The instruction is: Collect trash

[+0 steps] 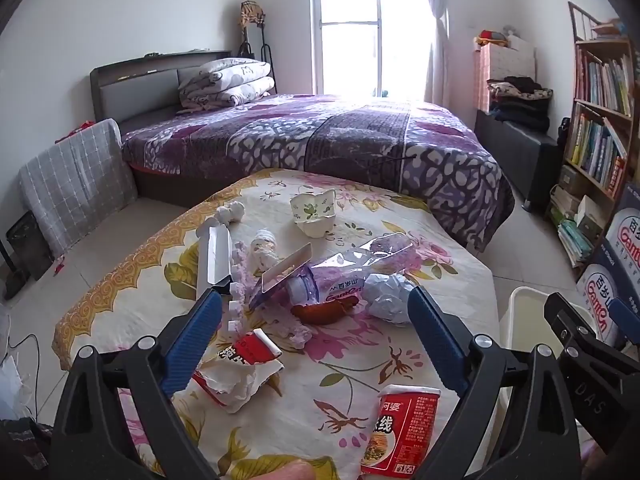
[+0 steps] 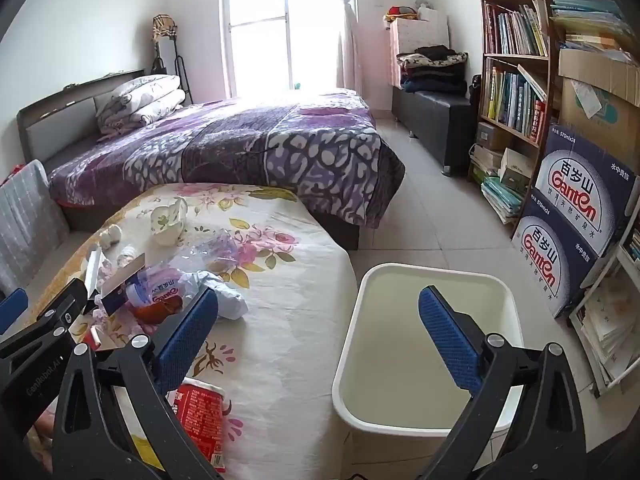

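Note:
Trash lies on a table under a floral cloth (image 1: 436, 280). There is a crushed clear bottle (image 1: 348, 276), a crumpled white paper ball (image 1: 390, 298), a reddish-brown wrapper (image 1: 324, 312), a torn red-and-white packet with tissue (image 1: 240, 368), a red noodle cup (image 1: 400, 428), a long silver box (image 1: 214, 256) and a squashed floral paper cup (image 1: 314, 214). My left gripper (image 1: 314, 294) hovers open above the pile, holding nothing. My right gripper (image 2: 318, 296) stands open and bare between the table edge and the white bin (image 2: 404, 276). The red cup (image 2: 200, 416) lies under its left finger.
A bed with a purple patterned cover (image 1: 320, 136) stands beyond the table. To the right are a bookshelf (image 2: 516, 68), stacked blue water cartons (image 2: 576, 216) and a dark bench with folded clothes (image 2: 432, 76). Tiled floor (image 2: 432, 216) runs between bed and shelf.

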`<state>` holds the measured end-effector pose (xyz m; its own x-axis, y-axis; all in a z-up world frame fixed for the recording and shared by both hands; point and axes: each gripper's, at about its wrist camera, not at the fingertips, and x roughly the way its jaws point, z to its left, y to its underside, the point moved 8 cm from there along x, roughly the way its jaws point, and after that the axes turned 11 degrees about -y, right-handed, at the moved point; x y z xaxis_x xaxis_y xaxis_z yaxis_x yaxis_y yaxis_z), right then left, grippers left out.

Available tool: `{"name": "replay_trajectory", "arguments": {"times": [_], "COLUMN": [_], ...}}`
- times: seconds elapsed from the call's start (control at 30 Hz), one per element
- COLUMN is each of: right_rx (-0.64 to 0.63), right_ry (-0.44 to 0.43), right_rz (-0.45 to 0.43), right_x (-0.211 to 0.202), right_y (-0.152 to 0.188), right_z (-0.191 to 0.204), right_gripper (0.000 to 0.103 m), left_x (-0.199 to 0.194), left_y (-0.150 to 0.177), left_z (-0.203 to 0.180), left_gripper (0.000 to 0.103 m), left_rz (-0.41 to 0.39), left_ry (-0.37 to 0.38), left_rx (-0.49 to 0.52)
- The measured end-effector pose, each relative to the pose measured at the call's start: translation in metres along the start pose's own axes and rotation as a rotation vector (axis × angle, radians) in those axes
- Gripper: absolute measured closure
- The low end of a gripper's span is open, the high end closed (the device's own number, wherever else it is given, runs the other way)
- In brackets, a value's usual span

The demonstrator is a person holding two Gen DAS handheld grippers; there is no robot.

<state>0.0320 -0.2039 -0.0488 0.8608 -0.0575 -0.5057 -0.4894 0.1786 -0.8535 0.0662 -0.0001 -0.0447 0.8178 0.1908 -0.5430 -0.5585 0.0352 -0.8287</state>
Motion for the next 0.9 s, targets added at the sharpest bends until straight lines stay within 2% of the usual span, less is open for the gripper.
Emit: {"name": "replay_trajectory", "arguments": {"times": [0.9], "right_rx": [0.01], "right_ry": [0.002], "right_rz": [0.007], "right_x": [0.001], "right_y": [-0.0003], "right_z": [-0.0019], "right_gripper": [0.007], "left_x": [-0.0005], "left_y": [-0.0003], "left_z": [-0.0003], "left_gripper": [0.012], "left_rz": [-0.005], "left_ry": [0.0], "left_rx": [-0.006]}}
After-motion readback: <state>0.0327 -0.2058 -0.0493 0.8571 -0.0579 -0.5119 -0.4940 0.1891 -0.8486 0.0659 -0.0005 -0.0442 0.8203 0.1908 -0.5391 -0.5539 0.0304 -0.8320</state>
